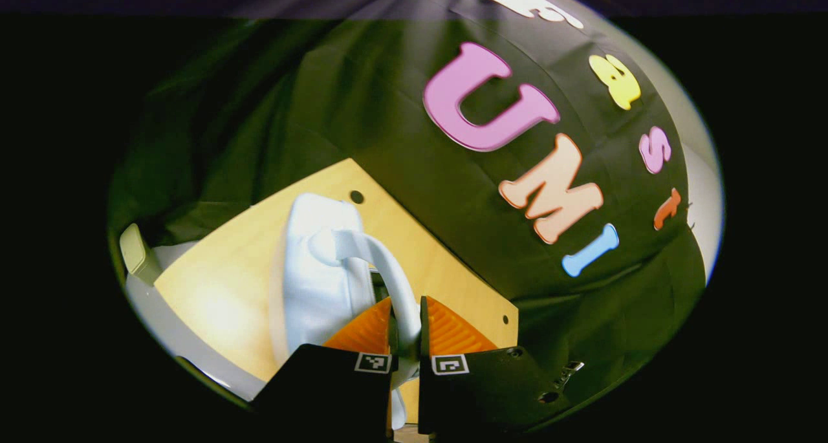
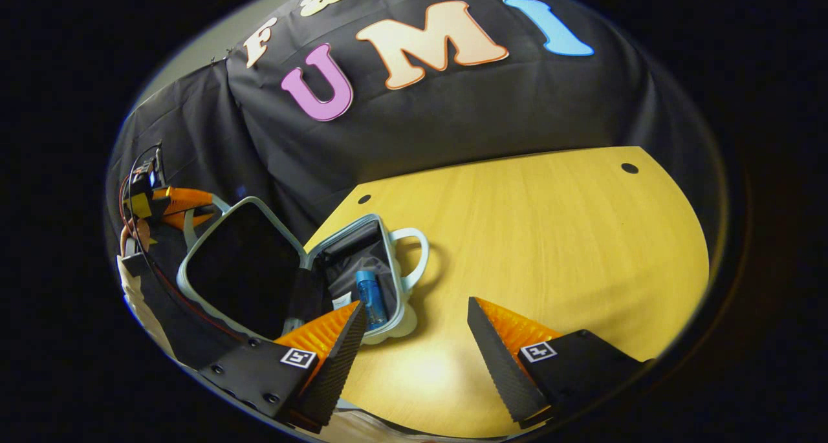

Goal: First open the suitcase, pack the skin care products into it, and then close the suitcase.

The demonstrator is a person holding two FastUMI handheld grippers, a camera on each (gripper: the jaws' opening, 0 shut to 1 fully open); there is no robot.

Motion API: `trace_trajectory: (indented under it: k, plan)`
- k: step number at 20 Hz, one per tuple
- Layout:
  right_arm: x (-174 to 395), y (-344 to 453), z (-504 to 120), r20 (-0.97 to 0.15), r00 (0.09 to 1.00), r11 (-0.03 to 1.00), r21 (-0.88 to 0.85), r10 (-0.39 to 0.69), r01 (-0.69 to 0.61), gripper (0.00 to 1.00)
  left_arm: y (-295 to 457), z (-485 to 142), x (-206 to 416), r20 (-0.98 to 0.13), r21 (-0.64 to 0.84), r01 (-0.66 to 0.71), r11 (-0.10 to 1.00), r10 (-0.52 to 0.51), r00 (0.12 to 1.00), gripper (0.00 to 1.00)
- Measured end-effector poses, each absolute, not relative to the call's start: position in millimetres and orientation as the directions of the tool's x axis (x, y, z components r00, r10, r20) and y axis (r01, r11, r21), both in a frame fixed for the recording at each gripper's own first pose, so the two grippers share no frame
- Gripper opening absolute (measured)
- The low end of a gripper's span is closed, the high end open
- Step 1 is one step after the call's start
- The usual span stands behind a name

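left gripper (image 1: 406,330) clamped on the pale suitcase lid handle (image 1: 388,268), jaws narrow with the handle pinched between both, lid shell (image 1: 317,281) upright just ahead over the yellow wood table (image 1: 220,301). in right gripper view: left gripper (image 2: 178,209) far left at the lid's top edge, holding the lid (image 2: 242,275) raised, dark lining facing the camera. small white suitcase (image 2: 362,275) open near the table's (image 2: 530,236) left edge, base lying flat, carry handle (image 2: 414,255) sticking out to its right. blue skin care tube (image 2: 370,297) lying inside the base, something white beside it, too small to tell. right gripper (image 2: 414,359) hovering over bare table just right of the case, jaws wide apart, holding nothing.
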State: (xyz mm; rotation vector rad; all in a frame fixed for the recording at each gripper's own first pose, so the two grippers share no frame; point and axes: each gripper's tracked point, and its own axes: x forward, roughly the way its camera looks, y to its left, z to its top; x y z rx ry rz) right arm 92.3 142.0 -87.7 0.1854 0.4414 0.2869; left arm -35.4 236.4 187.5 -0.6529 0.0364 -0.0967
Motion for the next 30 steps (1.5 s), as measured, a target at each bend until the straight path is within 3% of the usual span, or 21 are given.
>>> trace_trajectory:
  k: [5, 12, 19, 30]
  plan:
    - [87.9, 117.7, -80.6, -0.367, 0.892, 0.953, 0.245, 0.264, -0.181, 0.98, 154.8, 181.7, 23.2, -0.087, -0.578, 0.156, 0.801, -0.25, 0.964, 0.08]
    - [86.9, 102.1, -80.6, -0.363, 0.904, 0.956, 0.259, 0.227, -0.136, 0.98, 97.0, 138.3, 95.2, -0.249, -0.541, 0.129, 0.831, -0.305, 0.919, 0.09]
    - [81.8, 72.4, -75.8, -0.345, 0.923, 0.957, 0.279, 0.172, -0.074, 0.98, 67.4, 83.2, 149.1, -0.417, -0.482, 0.061, 0.874, -0.291, 0.861, 0.09]
    - [42.3, 0.7, -96.3, -0.369, 0.926, 0.957, 0.289, 0.082, 0.031, 0.98, 58.7, 17.2, 187.4, -0.587, -0.329, -0.062, 0.942, -0.153, 0.795, 0.1]
